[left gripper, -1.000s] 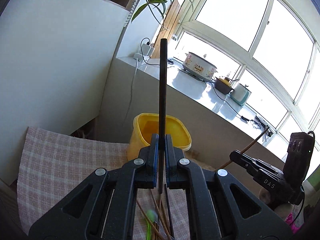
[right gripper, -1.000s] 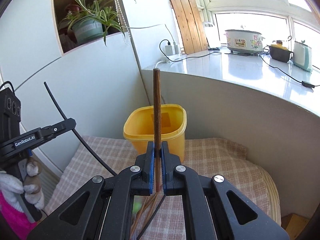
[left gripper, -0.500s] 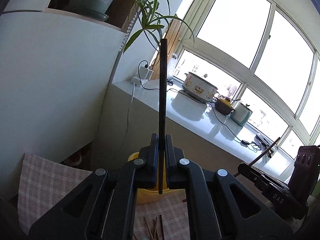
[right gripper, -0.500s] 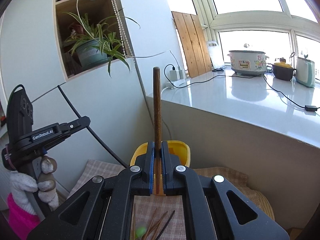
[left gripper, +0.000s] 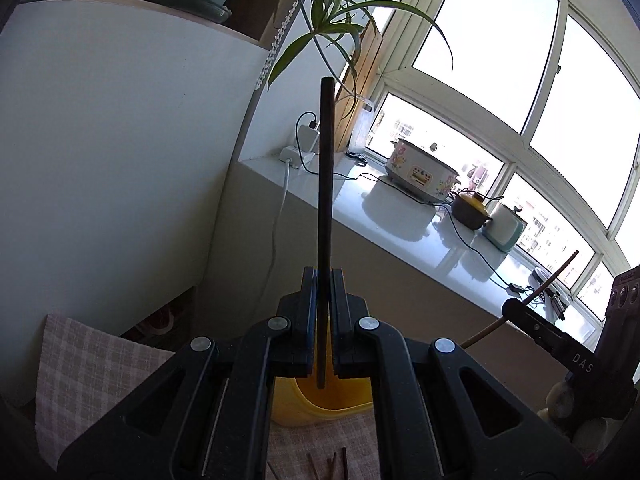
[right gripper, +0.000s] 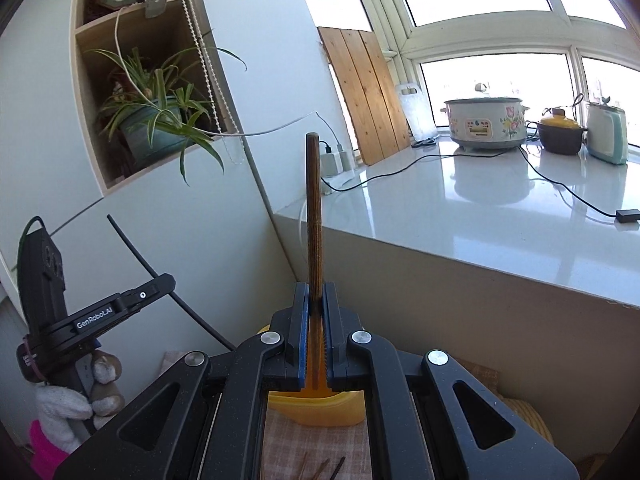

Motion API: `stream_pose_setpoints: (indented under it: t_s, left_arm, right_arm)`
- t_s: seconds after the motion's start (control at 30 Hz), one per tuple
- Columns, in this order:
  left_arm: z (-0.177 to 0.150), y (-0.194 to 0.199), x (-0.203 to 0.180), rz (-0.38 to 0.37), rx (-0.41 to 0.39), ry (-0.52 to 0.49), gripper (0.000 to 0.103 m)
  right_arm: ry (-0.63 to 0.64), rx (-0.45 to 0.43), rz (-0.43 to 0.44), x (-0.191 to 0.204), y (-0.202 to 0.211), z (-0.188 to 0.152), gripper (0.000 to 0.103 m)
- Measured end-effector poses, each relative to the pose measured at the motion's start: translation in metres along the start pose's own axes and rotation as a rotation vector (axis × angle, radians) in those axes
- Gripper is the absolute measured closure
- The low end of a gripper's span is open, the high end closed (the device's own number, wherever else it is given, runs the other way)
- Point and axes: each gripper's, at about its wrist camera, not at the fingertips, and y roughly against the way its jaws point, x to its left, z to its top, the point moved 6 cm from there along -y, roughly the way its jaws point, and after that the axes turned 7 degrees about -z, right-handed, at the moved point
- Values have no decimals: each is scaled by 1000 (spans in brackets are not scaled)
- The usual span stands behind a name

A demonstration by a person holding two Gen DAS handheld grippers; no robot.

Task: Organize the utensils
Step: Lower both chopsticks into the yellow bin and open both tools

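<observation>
The left gripper is clamped on a black chopstick standing upright; the right gripper likewise grips a brown chopstick. Both are above the yellow container on the checked cloth. Neither is deposited. Loose chopsticks remain on the cloth, so the work appears unfinished.

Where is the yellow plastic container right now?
In both wrist views the yellow plastic container sits bottom centre on the checked cloth, directly behind and below the shut grippers' fingers, near the white counter.
</observation>
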Motion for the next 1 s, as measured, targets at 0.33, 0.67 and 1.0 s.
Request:
stream_pose_setpoints:
  t_s: [0.33, 0.67, 1.0]
  left_arm:
    - [-26, -28, 10, -7, 70, 24, 100]
    - [-52, -45, 3, -7, 150, -1, 100]
    - [-79, -47, -6, -29, 213, -17, 89]
  right_arm:
    - [8, 90, -26, -3, -41, -22, 99]
    - [6, 169, -31, -5, -64, -43, 99]
    - [73, 182, -60, -1, -62, -57, 95]
